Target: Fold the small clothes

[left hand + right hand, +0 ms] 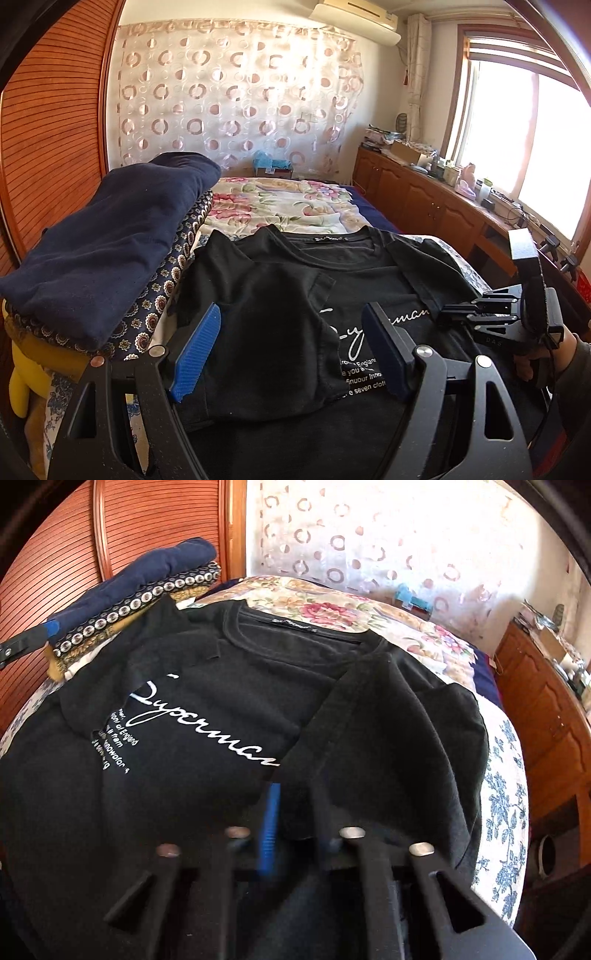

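Observation:
A black T-shirt [354,280] with white script lettering lies face up on the bed, its collar toward the far side. It also shows in the right wrist view [207,686]. Its left sleeve [269,332] is folded in over the chest. My left gripper [295,347] is open and empty, its blue pads [195,354] on either side of that folded sleeve. My right gripper [295,819] is shut on the shirt's right sleeve [369,746], folded in over the lettering. The right gripper also shows in the left wrist view [447,314].
A stack of folded clothes, navy [110,240] on top of a patterned one [162,291], sits at the left of the bed. A floral quilt [280,206] covers the far part. A wooden cabinet [436,199] with clutter runs along the right, under the window.

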`<state>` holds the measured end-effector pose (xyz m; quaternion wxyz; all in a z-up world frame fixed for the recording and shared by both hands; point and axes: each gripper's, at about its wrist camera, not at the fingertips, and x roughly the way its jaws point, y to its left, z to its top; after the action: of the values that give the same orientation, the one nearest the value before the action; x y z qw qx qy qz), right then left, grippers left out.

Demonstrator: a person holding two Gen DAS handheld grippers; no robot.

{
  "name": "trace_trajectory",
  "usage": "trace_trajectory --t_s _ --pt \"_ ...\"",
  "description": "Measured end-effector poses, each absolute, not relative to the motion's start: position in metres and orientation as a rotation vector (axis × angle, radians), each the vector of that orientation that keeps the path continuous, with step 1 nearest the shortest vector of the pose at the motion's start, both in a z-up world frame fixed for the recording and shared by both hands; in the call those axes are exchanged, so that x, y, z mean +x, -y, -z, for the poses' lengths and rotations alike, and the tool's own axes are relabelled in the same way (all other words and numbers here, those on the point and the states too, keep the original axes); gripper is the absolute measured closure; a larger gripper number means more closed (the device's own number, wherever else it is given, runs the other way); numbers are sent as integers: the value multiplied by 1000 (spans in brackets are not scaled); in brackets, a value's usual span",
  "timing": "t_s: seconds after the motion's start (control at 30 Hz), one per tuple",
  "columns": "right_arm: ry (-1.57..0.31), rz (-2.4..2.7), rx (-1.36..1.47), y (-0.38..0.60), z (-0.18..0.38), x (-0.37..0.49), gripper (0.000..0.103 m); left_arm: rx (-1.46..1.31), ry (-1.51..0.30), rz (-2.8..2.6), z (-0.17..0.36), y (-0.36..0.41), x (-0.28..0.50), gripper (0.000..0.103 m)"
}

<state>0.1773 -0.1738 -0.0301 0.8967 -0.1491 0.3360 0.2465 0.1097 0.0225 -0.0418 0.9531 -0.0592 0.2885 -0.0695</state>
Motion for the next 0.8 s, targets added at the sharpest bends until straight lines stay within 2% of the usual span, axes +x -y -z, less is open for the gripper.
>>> trace_trajectory --t_s 0.2,0.6,0.63,0.7,0.77,0.8 --pt "-659 -571 -252 186 20 161 101 -115 -584 144 43 -20 111 23" --pt "-613 -619 -248 198 13 126 101 -120 -587 158 45 -17 112 23" --pt "-617 -590 -254 196 15 129 98 -115 -588 159 45 -16 111 23" --pt "-626 -562 -261 188 17 137 73 -111 -590 161 46 -14 111 23" --pt "-637 -577 -254 180 21 143 65 -111 -590 163 46 -13 110 23" --pt "-645 -569 -264 176 24 146 65 -111 -590 164 46 -13 110 23"
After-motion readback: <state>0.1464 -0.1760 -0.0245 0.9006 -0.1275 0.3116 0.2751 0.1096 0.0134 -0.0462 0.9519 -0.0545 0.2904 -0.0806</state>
